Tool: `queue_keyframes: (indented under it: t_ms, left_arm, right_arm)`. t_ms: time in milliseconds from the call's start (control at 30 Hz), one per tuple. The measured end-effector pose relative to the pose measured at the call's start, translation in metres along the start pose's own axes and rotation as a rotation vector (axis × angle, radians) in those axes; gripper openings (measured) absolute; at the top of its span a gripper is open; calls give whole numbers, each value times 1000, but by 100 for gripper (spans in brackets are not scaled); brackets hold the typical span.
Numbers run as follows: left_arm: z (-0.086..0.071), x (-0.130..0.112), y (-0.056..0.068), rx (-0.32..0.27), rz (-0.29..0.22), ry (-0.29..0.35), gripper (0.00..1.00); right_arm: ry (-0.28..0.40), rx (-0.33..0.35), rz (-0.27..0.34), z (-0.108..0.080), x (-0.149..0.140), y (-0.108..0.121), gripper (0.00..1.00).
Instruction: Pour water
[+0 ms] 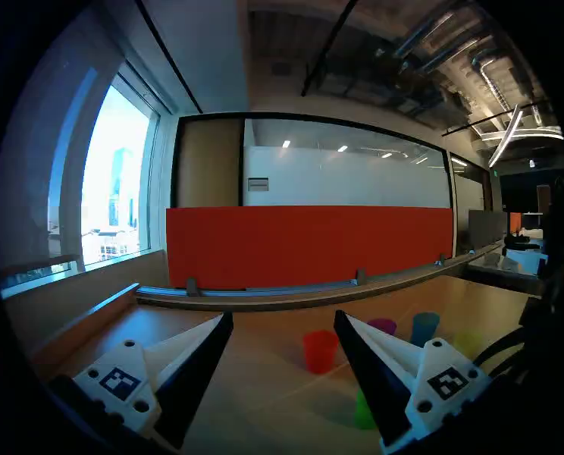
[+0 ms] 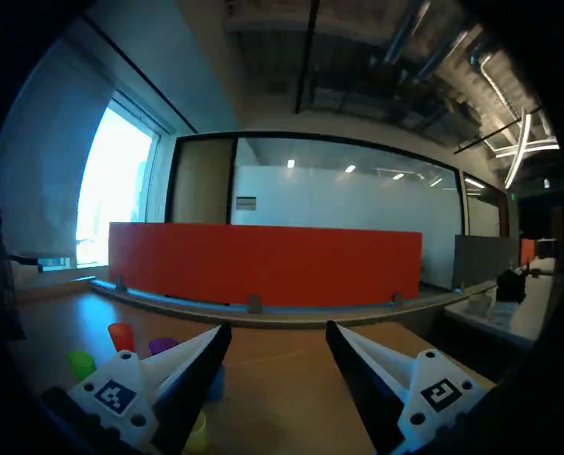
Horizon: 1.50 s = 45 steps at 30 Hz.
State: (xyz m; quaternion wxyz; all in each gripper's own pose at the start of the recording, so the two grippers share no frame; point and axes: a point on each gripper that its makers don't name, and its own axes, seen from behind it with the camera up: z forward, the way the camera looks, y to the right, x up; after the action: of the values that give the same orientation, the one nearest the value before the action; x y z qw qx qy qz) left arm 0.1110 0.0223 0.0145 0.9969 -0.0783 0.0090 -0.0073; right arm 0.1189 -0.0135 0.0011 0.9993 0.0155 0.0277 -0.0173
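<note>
Wooden tabletop [image 1: 267, 383] was set with colored cups [image 1: 320, 353], grouped near the left gripper [image 1: 282, 315]; both it and the right gripper [image 2: 277, 326] were held spread, empty, presumably readied for grasping.

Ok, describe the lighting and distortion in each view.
Left gripper view: the window is blown out white, the desk is dim, and fisheye bows the rail under the red partition. Right gripper view: the ceiling light strip glares, and the red cup sits soft in shadow.
</note>
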Motion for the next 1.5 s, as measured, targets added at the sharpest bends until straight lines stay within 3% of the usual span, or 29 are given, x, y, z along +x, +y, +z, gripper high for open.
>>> queue_keyframes:
  t_ms: [367, 1000, 1200, 1500]
  left_arm:
    - [-8, -4, -11, 49, -2, 41, 99]
    - [-15, -57, -39, 146, 2, 46, 99]
    - [-15, -72, -43, 165, 15, 37, 99]
    - [-13, -89, -42, 173, -8, 31, 99]
  right_arm:
    - [-5, -37, -5, -13, -7, 8, 97]
    - [-66, -87, -33, -16, -26, 10, 97]
    - [-78, -94, -36, -17, -29, 9, 97]
    - [-88, -92, -46, -15, -30, 5, 97]
